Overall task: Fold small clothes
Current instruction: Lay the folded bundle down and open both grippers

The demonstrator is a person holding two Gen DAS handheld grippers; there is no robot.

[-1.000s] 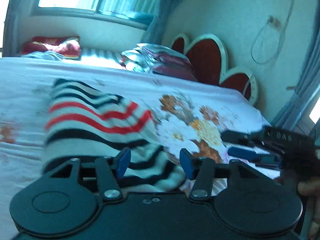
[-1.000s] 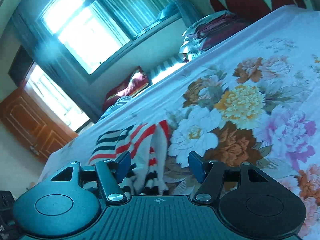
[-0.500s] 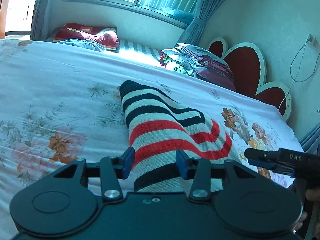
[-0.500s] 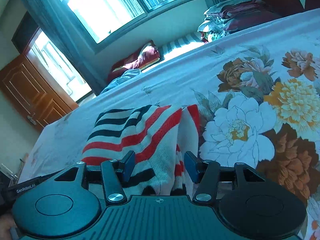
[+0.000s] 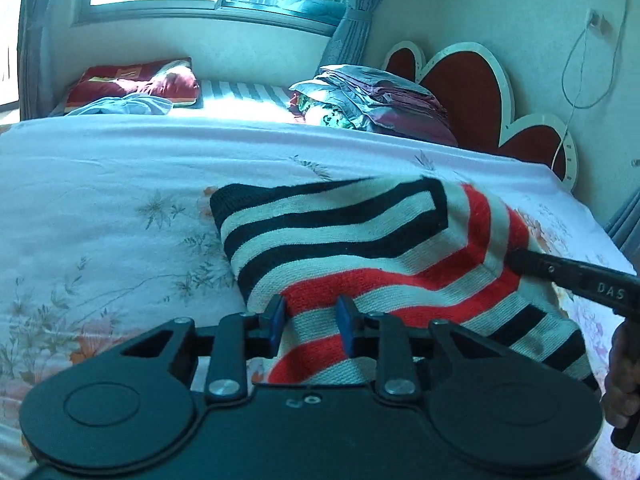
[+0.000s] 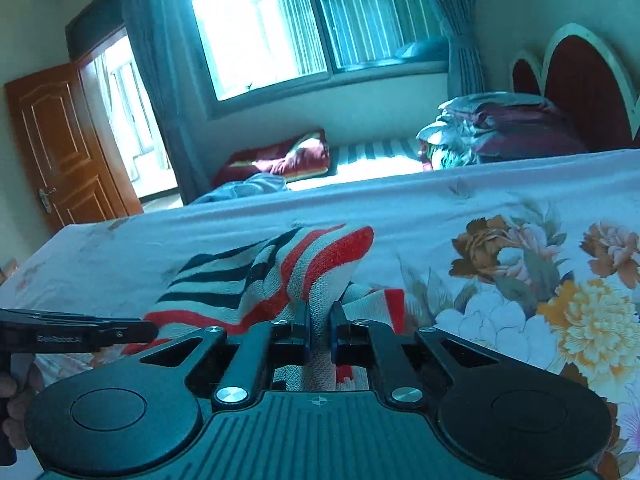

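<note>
Striped knit garment (image 5: 360,248) on the flowered bedsheet (image 5: 100,184), gripped from two sides.
Left wrist view: left gripper (image 5: 310,320) angled down, jaws closing around the hem. Right wrist view: right gripper (image 6: 319,330) closing, pinching a raised fold.

A small knitted garment striped in black, white and red (image 5: 360,252) lay bunched on the floral bedsheet (image 5: 100,184), one edge raised in a fold.
</note>
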